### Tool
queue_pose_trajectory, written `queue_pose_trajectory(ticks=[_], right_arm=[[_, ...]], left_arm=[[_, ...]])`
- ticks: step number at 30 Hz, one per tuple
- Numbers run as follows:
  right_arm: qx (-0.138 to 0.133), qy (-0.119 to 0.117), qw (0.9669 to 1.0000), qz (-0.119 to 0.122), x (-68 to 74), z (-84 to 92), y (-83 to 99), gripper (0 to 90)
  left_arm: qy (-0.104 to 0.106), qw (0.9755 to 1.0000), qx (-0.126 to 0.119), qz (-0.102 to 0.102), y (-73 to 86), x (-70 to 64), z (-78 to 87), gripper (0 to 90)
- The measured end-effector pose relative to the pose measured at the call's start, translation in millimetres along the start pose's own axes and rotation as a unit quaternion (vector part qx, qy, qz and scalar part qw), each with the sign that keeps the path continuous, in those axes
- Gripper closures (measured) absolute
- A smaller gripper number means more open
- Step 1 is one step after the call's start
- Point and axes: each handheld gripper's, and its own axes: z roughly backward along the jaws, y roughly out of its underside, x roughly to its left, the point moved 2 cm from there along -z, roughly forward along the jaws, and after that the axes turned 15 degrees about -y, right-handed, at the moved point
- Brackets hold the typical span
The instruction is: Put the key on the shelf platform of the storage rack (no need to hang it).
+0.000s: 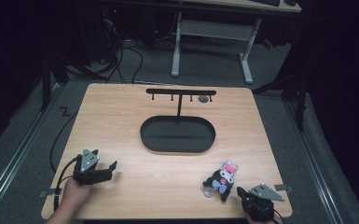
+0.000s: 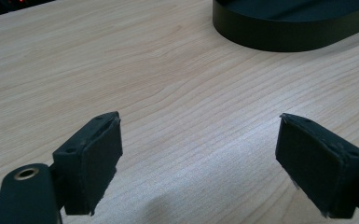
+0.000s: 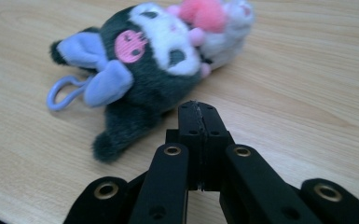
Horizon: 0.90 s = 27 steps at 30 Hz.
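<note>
L gripper (image 1: 103, 171) near desk (image 1: 121, 121) front-left corner, fingers (image 2: 91, 161) spread, nothing btwn. Black oval tray (image 1: 177, 134) w/ hook rack at desk centre. Plush toy (image 1: 221, 181) lies near front-right corner, just beside R gripper (image 3: 199, 114); its fingers pressed together, empty.

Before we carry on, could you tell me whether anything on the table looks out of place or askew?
The plush toy lies tipped on its side on the bare table, near the right gripper, whose jaws are shut and empty. The hanger stand behind the black tray has all its pegs bare. Nothing looks spilled or damaged.
</note>
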Motion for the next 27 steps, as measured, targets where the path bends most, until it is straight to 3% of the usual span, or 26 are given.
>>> queue_pose_trajectory(ticks=[8,14,22,25,27], right_arm=[[0.027,-0.011,0.9992,0.027,12.8,-13.4,-2.1,90.0],[0.030,-0.022,0.9983,0.044,20.5,-21.5,-7.2,90.0],[0.040,-0.052,0.9952,0.072,39.8,-39.6,-15.7,90.0],[0.018,-0.050,0.9958,0.074,39.6,-31.1,-18.5,90.0],[-0.008,-0.036,0.9973,0.063,33.1,-20.1,-21.4,90.0]], left_arm=[[0.002,1.0000,0.000,-0.003,0.2,-0.2,0.6,15.4],[0.003,1.0000,-0.003,-0.002,1.1,-0.1,1.8,15.4],[0.003,1.0000,-0.005,-0.003,1.2,-0.1,2.1,15.4],[0.003,1.0000,-0.005,-0.002,1.2,0.0,2.0,15.4],[0.003,1.0000,-0.004,-0.004,1.0,-0.2,1.6,15.4]])
